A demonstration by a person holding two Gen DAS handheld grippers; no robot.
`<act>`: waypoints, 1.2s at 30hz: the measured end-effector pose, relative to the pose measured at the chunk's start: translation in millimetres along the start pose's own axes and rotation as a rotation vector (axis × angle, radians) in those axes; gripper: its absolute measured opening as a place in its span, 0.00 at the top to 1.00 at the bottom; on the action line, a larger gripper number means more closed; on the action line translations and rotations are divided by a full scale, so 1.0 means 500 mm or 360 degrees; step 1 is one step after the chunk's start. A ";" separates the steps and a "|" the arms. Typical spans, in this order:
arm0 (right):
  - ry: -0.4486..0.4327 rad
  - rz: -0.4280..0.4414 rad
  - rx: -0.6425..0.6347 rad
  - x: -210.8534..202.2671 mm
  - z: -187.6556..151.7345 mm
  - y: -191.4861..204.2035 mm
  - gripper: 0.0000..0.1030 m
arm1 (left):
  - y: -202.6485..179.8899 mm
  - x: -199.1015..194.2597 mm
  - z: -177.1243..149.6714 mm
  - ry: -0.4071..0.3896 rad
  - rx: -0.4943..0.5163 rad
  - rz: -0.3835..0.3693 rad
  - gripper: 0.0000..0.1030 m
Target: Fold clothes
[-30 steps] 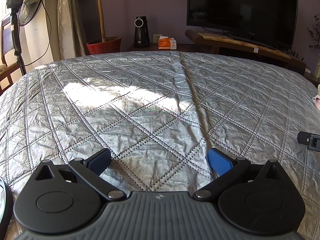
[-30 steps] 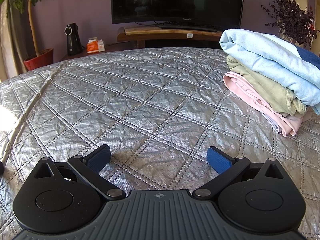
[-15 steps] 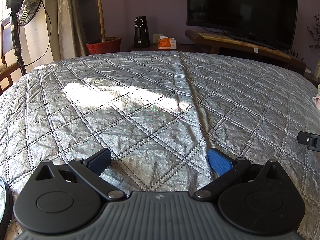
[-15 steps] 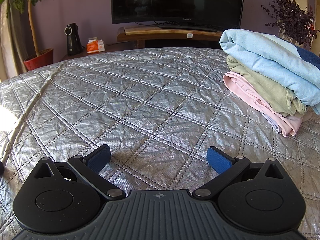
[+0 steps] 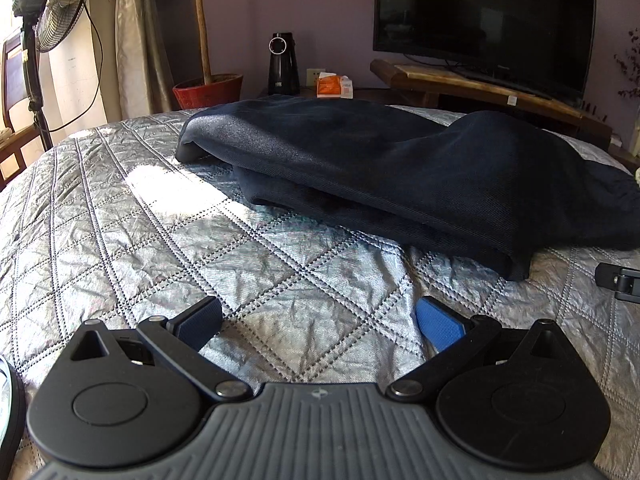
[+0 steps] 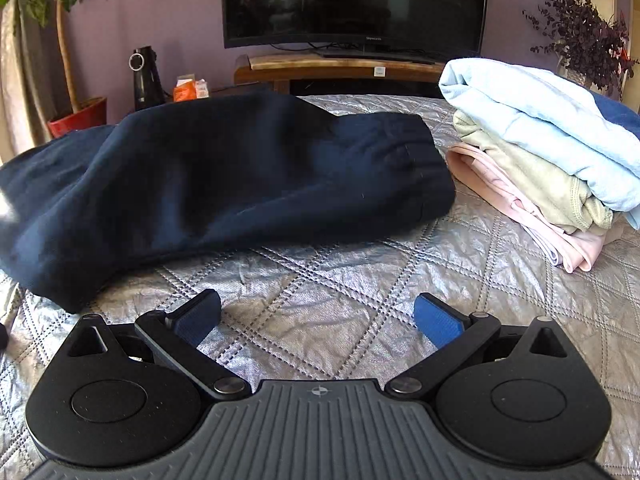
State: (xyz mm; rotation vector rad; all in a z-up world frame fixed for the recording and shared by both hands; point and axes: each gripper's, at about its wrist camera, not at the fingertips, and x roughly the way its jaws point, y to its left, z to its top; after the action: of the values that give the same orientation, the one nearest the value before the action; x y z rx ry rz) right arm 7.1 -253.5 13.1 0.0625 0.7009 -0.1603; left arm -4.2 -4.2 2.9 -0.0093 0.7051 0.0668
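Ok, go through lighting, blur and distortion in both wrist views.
Left wrist view: hard sunlight burns a glaring patch into the silver quilt, and the dark navy garment loses its fold detail in shadow. Right wrist view: the light is more even, but the garment's near-left edge is smeared, and the folded stack stays sharp. Fisheye bends the television's edges in both.

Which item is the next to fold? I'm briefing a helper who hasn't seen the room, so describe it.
On the silver quilted bedspread in front of the television, look left of the folded stack of clothes. The navy garment lies there in a loose heap. Unlike the pale blue, green and pink pieces, it is dark and unfolded.
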 end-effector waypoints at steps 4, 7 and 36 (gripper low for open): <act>-0.0001 0.0000 0.0000 0.001 -0.003 -0.001 0.00 | 0.000 0.000 0.000 0.0000 0.0000 0.0000 0.00; -0.0001 0.0000 -0.0001 0.002 -0.004 -0.001 0.00 | 0.000 0.000 0.000 -0.0001 0.0000 0.0001 0.00; -0.0003 0.0002 -0.0003 0.008 -0.006 -0.005 0.00 | 0.044 -0.034 0.044 0.0239 -0.0209 -0.0089 0.01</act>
State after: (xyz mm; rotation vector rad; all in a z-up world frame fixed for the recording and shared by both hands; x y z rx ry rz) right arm 7.9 -256.0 8.4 0.0610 0.6994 -0.1584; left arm -4.2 17.7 31.0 -0.1610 0.8489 0.0587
